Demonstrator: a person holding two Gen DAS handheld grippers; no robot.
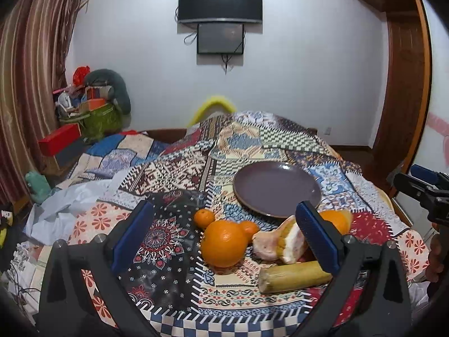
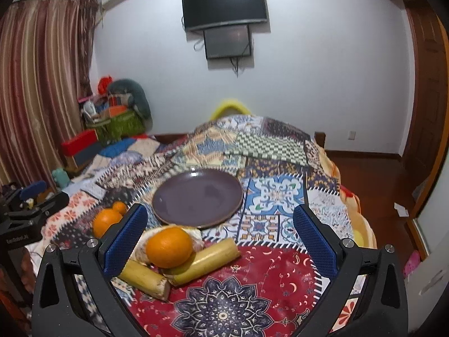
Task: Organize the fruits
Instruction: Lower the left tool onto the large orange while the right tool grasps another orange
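Note:
A dark purple plate (image 1: 276, 188) lies empty on the patchwork bedspread; it also shows in the right wrist view (image 2: 197, 195). In front of it lie a big orange (image 1: 224, 243), two small tangerines (image 1: 204, 218), a peeled pomelo piece (image 1: 276, 241), another orange (image 2: 169, 247) and two yellowish cane pieces (image 2: 207, 261). My left gripper (image 1: 224, 238) is open and empty, above the big orange. My right gripper (image 2: 221, 241) is open and empty, above the fruit pile's right side. The right gripper's body shows at the left wrist view's right edge (image 1: 426, 193).
The patchwork bedspread (image 2: 280, 196) covers the bed. Crumpled white paper (image 1: 67, 205) lies at the left. Boxes and bags (image 1: 84, 118) are piled by the striped curtain (image 1: 31, 70). A TV (image 1: 220, 2) hangs on the far wall. The wooden floor (image 2: 378, 191) lies right of the bed.

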